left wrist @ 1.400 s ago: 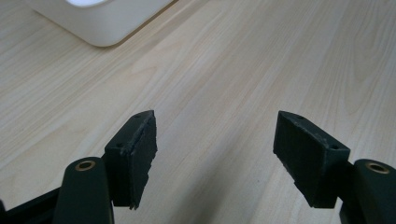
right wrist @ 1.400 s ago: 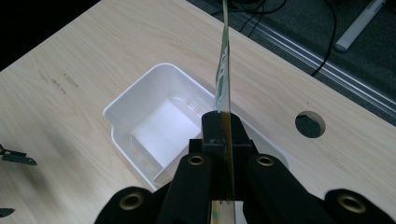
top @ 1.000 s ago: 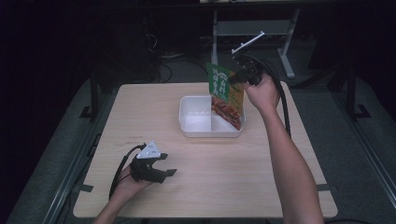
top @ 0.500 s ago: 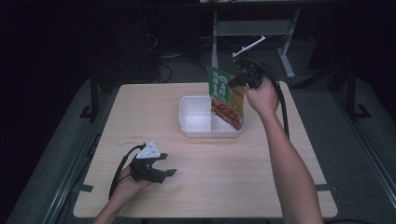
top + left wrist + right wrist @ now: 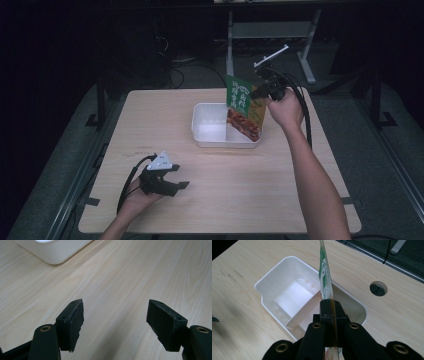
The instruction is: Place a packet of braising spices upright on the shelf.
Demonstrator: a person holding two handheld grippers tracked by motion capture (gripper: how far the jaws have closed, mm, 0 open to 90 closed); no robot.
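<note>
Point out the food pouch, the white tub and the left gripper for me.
food pouch (image 5: pixel 243 107), high view, middle of its printed front.
white tub (image 5: pixel 274 272), right gripper view, its far rim.
left gripper (image 5: pixel 115 325), left gripper view, gap midway between its open jaws.

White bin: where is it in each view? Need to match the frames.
High view: white bin at table centre, far half, below the food pouch.
Left gripper view: one rounded corner at top left.
Right gripper view: centre, open top, inner divider, behind the pouch edge.
Shared landmark: pale wood table.
</note>
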